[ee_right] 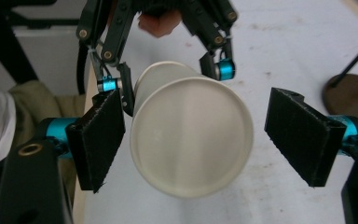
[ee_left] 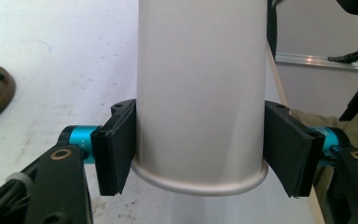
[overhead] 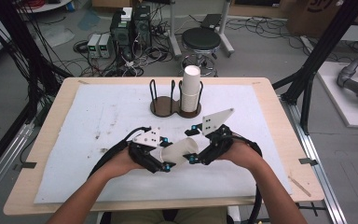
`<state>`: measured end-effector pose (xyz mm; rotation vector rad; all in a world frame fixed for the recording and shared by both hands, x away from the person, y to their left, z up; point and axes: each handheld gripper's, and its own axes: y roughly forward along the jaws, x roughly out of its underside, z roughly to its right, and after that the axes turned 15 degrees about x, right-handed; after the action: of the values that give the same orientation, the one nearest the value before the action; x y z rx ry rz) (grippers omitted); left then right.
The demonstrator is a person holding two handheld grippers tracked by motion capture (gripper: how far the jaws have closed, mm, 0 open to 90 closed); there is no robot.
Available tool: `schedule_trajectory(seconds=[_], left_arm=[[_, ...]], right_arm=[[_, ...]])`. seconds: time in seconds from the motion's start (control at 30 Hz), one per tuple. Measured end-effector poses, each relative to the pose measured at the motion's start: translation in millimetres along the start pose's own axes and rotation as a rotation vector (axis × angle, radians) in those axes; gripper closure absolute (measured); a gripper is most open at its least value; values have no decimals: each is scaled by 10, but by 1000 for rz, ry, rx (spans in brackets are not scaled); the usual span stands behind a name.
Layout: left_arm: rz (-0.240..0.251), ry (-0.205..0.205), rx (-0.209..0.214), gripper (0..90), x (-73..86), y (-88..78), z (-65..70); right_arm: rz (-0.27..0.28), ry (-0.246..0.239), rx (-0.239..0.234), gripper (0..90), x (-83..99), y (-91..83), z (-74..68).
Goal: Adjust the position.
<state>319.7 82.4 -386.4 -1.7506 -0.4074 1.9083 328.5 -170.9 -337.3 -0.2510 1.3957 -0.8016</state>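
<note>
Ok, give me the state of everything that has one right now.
Left gripper: shut on the paper cup.
Paper cup: lying sideways above the table, held near its rim.
Right gripper: open, fingers either side of the cup's base.
Cup stack: upright in the holder.

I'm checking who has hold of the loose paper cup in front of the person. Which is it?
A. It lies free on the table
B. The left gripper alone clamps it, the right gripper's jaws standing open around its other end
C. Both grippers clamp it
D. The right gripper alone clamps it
B: the left gripper has its pads pressed on the paper cup, while the right gripper shows gaps beside it.
</note>
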Motion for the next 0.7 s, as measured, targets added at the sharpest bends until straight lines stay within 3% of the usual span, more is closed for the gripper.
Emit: schedule_trajectory(seconds=[0.2,0.23,0.6,0.7], left_arm=[[3,1,16,308,4,23,9],[-3,4,21,308,3,23,9],[-1,-2,32,270,6,48,17],[62,3,45,218,21,42,25]], right_arm=[[-59,-28,-33,229,-5,101,-40],[-71,-38,-60,282,-6,121,-47],[-97,-47,-89,332,-1,157,-55],[-91,-40,-98,327,1,148,-52]])
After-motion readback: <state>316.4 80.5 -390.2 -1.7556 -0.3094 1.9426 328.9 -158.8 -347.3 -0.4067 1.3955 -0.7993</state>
